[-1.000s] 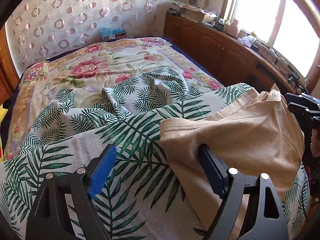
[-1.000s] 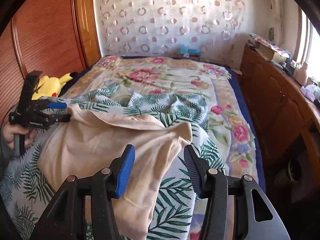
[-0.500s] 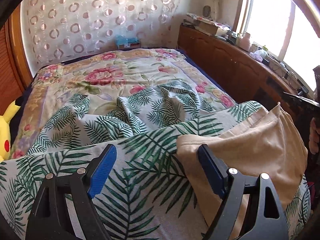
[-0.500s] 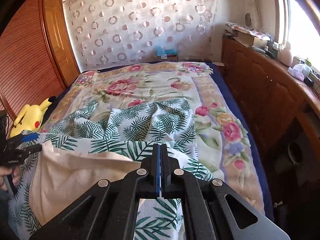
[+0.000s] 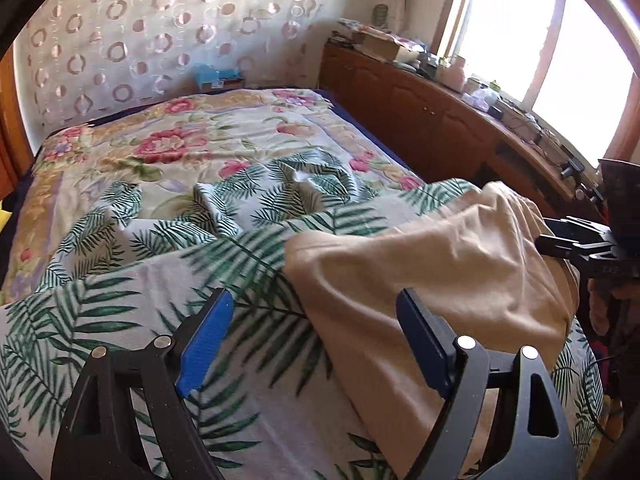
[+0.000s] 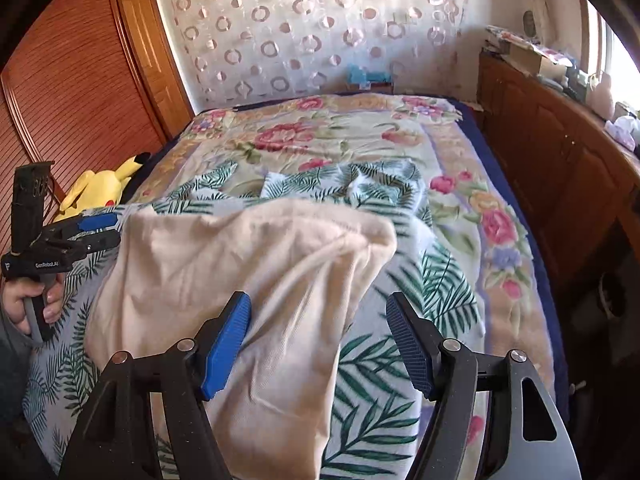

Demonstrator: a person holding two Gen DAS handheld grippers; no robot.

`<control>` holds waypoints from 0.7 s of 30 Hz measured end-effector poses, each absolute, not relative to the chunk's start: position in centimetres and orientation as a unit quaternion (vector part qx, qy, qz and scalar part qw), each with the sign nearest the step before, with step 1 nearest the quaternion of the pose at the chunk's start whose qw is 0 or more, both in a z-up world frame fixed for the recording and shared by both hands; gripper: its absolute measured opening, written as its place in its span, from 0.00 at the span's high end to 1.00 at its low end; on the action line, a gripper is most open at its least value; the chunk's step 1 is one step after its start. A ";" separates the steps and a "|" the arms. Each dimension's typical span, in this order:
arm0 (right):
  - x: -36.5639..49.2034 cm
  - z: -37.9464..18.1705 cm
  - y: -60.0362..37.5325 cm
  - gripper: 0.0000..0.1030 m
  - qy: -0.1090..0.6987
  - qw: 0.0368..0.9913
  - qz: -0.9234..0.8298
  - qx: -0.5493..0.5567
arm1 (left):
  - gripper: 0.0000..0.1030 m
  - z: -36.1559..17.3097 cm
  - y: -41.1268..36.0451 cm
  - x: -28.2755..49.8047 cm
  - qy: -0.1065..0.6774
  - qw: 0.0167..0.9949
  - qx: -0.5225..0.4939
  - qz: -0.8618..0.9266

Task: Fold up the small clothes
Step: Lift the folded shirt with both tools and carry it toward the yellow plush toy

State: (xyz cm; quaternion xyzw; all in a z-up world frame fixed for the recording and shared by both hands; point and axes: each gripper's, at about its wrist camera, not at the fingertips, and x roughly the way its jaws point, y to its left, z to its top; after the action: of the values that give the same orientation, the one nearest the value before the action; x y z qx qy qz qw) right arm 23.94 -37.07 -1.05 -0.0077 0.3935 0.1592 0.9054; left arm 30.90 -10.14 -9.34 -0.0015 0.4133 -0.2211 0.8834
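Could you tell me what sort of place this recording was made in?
Most likely a home bedroom: a bed with a floral bedspread, a yellow plush toy beside a wooden louvred wardrobe door, and a cluttered wooden cabinet under the window.

A shirt [image 6: 240, 280] lies on a leaf sheet [image 6: 400, 364], which lies on the bed [image 6: 320, 136]. A toy [image 6: 100, 188] sits left of the shirt by the wardrobe [image 6: 72, 92]. A long cabinet [image 6: 560, 160] stands right of the bed.
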 end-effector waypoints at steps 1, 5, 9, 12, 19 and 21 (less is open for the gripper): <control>24.3 -1.4 -37.2 0.30 0.398 0.904 0.158 -0.005 | 0.18 -9.6 -10.5 31.0 0.418 0.881 -0.001 -0.223; 26.1 -2.2 -37.1 0.30 0.414 0.896 0.162 0.004 | 0.21 -10.4 -11.2 31.3 0.434 0.871 -0.002 -0.230; 26.9 -2.3 -36.4 0.30 0.414 0.893 0.176 0.015 | 0.31 -10.4 -11.8 31.1 0.430 0.871 -0.001 -0.236; 26.7 -2.6 -35.9 0.30 0.410 0.892 0.190 0.006 | 0.45 -10.5 -12.2 30.9 0.428 0.870 -0.001 -0.247; 26.9 -3.2 -34.7 0.57 0.417 0.878 0.231 -0.027 | 0.57 -10.5 -12.8 31.2 0.426 0.868 -0.002 -0.256; 27.4 -3.2 -34.9 0.73 0.423 0.873 0.241 -0.028 | 0.77 -10.6 -12.7 31.4 0.433 0.861 -0.012 -0.266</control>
State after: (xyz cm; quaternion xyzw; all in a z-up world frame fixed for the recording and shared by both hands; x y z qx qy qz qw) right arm 27.38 -34.88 -3.22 -0.0275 0.4233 0.2414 0.8728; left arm 31.44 -12.72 -10.58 -0.0120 0.4334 -0.2656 0.8611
